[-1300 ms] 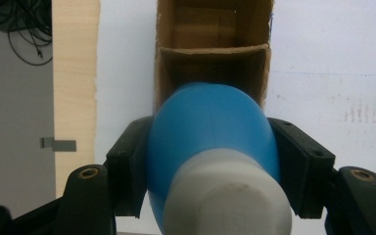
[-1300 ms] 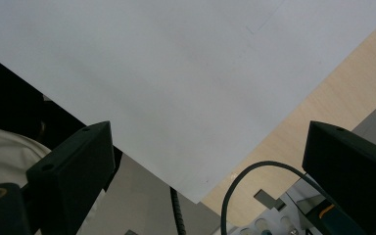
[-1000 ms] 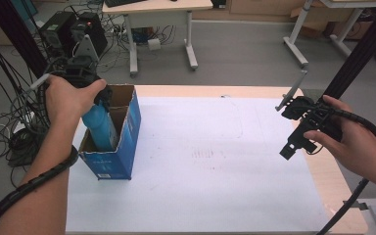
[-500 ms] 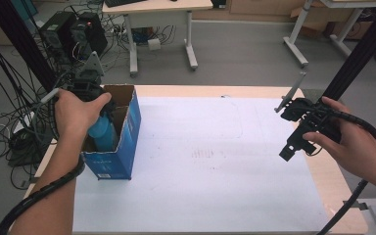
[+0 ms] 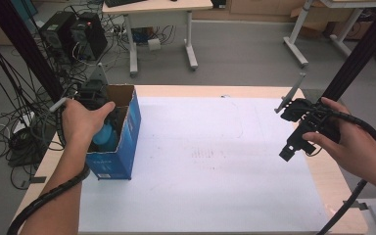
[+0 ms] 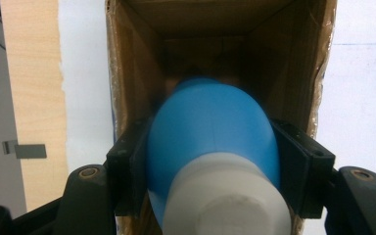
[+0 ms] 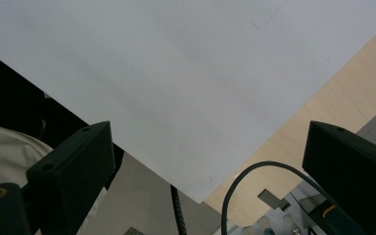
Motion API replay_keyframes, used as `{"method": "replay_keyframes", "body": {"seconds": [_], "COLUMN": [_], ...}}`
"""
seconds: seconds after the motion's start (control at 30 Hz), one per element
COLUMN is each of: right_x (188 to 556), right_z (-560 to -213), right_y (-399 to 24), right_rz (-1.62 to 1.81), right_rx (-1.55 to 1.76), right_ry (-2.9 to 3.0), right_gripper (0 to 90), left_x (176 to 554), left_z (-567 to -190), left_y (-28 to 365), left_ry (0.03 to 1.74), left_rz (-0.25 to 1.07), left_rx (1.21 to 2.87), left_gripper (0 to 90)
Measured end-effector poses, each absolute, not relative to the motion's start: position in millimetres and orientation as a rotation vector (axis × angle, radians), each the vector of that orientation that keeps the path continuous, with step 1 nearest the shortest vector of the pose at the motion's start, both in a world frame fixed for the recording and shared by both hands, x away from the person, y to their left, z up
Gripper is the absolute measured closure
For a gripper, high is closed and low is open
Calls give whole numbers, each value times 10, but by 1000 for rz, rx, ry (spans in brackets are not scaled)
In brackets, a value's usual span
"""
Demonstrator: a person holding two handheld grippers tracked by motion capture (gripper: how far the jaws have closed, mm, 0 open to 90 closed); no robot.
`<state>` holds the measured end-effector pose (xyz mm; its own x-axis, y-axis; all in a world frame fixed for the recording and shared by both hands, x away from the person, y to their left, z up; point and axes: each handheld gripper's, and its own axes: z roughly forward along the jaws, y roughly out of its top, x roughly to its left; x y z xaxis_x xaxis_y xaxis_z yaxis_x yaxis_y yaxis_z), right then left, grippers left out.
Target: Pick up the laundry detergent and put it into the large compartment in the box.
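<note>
Left claw [image 6: 210, 161] is pinching the blue bottle [image 6: 210, 132] by its body, white cap [image 6: 230, 196] toward me, bottle partway down in the open cardboard box [image 5: 127, 122] at left of the high view. Risk as I see it: the rounded body could slip in the pads, or snag the box wall and tip the box. I can't make out anything else inside. Right claw [image 7: 205, 161] spread, holding nothing, over the table's [image 5: 225, 147] right edge.
</note>
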<state>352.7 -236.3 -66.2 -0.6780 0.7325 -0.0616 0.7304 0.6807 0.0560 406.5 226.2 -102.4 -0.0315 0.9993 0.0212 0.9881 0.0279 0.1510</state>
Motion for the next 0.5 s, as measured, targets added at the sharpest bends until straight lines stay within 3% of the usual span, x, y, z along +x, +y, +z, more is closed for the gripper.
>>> {"method": "replay_keyframes", "body": {"seconds": [0.5], "right_x": [3562], "right_z": [-703], "right_y": [-2398], "right_rz": [34], "right_rx": [1245], "right_ry": [2809], "right_gripper": [51], "left_x": [4143], "left_z": [-1188], "left_y": [2232], "left_ry": [2205], "left_rz": [186], "left_rx": [2151], "left_gripper": [379]}}
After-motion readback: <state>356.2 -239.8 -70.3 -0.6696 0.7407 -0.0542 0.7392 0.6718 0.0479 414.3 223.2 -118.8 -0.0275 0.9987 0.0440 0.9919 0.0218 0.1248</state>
